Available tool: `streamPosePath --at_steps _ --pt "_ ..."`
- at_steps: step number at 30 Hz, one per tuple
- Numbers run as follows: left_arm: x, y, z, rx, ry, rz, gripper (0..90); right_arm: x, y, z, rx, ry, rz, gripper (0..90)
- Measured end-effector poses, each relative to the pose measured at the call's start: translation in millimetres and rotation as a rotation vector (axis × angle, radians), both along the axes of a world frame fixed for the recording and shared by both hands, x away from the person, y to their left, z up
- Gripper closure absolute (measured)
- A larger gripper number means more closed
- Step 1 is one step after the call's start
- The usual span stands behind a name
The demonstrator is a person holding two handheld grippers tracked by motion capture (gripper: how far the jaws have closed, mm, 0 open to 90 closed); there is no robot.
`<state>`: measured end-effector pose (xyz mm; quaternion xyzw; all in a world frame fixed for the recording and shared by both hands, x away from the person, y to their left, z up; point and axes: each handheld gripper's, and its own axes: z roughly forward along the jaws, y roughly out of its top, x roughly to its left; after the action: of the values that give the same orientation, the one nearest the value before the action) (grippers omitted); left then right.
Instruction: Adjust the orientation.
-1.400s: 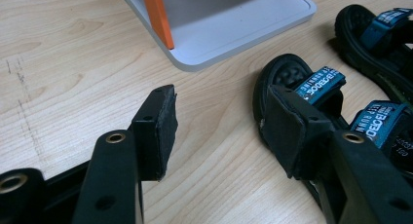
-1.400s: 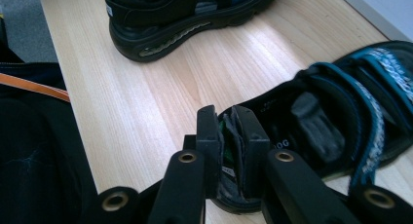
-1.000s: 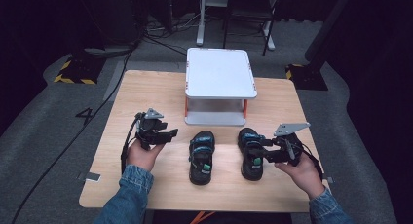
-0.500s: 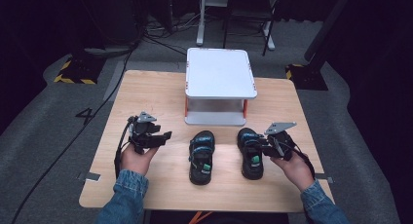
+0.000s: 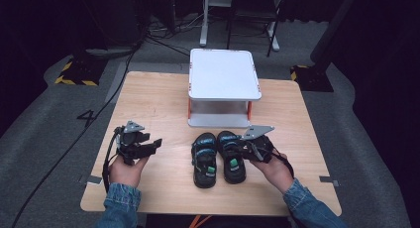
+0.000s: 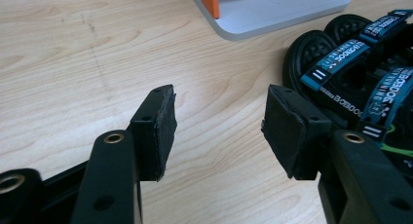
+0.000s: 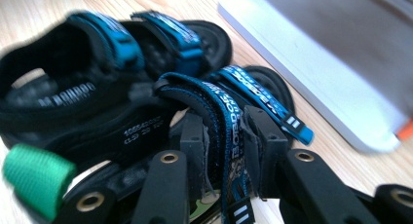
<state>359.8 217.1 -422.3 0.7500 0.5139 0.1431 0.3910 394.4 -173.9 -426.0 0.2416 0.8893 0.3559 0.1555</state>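
Two black sandals with blue straps lie side by side at the table's near middle, the left sandal (image 5: pixel 204 161) touching the right sandal (image 5: pixel 232 157). My right gripper (image 5: pixel 243 148) has just closed and is shut on the right sandal's blue strap (image 7: pixel 229 121), pinched between its pads in the right gripper view; the left sandal (image 7: pixel 73 92) lies just beyond. My left gripper (image 5: pixel 154 144) stands open to the left of the sandals, nothing between its fingers. In the left gripper view, bare wood shows between the open jaws of my left gripper (image 6: pixel 219 129), with the sandals (image 6: pixel 350 73) at the right.
A white two-level stand (image 5: pixel 224 82) with orange posts stands behind the sandals at the table's far middle; its base (image 6: pixel 272 12) shows in the left gripper view. Bare wooden tabletop (image 5: pixel 158 104) lies left of it. Cables run over the floor behind.
My right gripper closed on the right sandal's strap and moved left, bringing that sandal up against the left one. My left gripper drifted left, away from the sandals, still open.
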Motion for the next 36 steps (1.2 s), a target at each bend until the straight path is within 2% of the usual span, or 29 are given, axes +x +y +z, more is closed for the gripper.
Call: streamPosePath --at_steps 4,8,10,11,13,16,18,21,24,26,31,36 --pt "-0.7 4.0 -1.3 -0.007 0.003 0.009 45.7 3.3 8.4 -2.1 0.017 -0.021 0.001 71.6" --pt "1.5 1.1 -2.7 -0.003 0.010 -0.002 45.7 8.7 11.8 -5.1 0.055 -0.007 0.005 71.4" --pt "2.1 0.2 -2.4 -0.004 0.011 -0.008 45.7 9.2 11.4 -5.3 0.070 0.006 0.006 71.2" --pt "2.4 -0.1 -2.1 -0.007 0.010 -0.006 45.7 9.3 10.9 -5.9 0.068 0.010 0.006 71.0" --pt "4.0 -0.2 -1.4 -0.010 0.008 -0.007 45.6 10.6 8.7 -10.3 0.043 0.050 0.011 70.7" --pt "6.2 -1.7 -1.0 -0.010 0.006 -0.013 45.7 11.1 1.9 -12.5 0.054 0.076 -0.002 70.2" --pt "7.6 -3.8 -0.8 -0.009 0.008 -0.018 45.7 10.6 0.6 -12.6 0.057 0.077 -0.005 69.1" --pt "9.3 -6.3 0.0 -0.002 0.004 -0.027 45.7 10.6 0.6 -12.8 0.069 0.092 -0.007 62.4" --pt "7.3 -4.1 0.5 -0.020 0.004 -0.035 45.5 11.3 -1.0 -11.0 0.097 0.118 -0.013 50.6" --pt "4.2 -0.5 -1.7 -0.013 0.000 -0.035 45.6 10.0 -3.0 -8.3 0.117 0.125 -0.016 48.6" --pt "-6.5 11.0 -6.9 -0.014 -0.004 -0.030 45.9 -1.0 -5.0 6.9 0.157 0.103 -0.018 47.2" --pt "-12.3 17.4 -3.5 -0.025 -0.044 -0.028 45.9 -11.7 3.3 20.1 0.143 0.068 -0.010 45.5"
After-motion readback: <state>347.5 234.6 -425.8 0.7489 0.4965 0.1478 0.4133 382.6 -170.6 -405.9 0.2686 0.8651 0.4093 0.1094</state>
